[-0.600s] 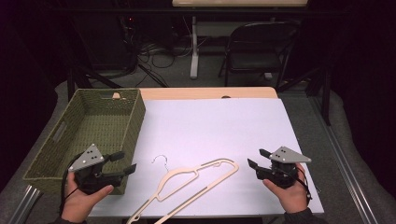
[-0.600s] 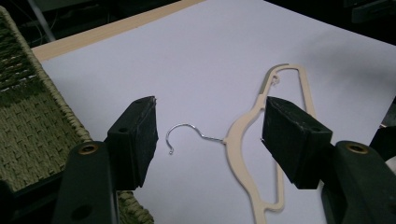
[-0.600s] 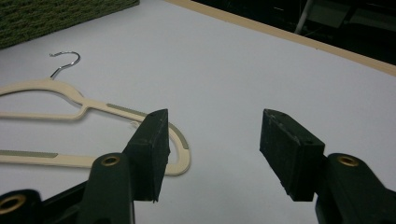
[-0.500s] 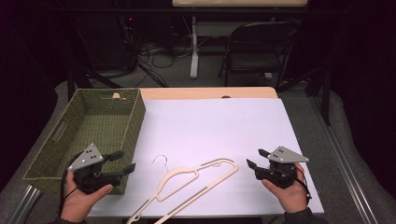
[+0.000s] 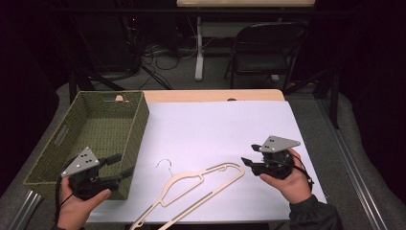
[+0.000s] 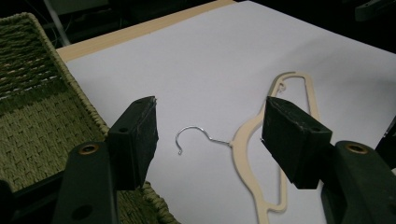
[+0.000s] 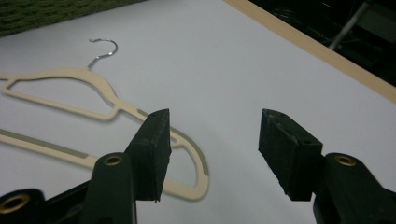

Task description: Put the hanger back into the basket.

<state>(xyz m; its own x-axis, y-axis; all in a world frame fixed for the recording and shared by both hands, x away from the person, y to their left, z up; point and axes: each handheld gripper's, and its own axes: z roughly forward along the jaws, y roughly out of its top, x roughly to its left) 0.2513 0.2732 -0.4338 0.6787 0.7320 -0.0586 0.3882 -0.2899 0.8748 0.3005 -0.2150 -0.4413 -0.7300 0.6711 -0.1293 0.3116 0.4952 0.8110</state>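
High view: a cream hanger (image 5: 191, 194) lies flat on the white sheet (image 5: 215, 129) covering the desk (image 5: 210, 95), near the front edge, its metal hook (image 5: 165, 165) pointing toward the far side. The left hand-held gripper (image 5: 123, 167) hovers by the green woven basket (image 5: 95, 134), jaws wide apart and empty. The right hand-held gripper (image 5: 247, 162) sits just beside the hanger's right end, jaws spread too, gripping nothing.

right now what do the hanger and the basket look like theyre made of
Hanger: cream body, matte, probably plastic or painted wood; its thin shiny hook looks like metal wire. Basket: olive-green woven fibre, with a visible plaited texture.
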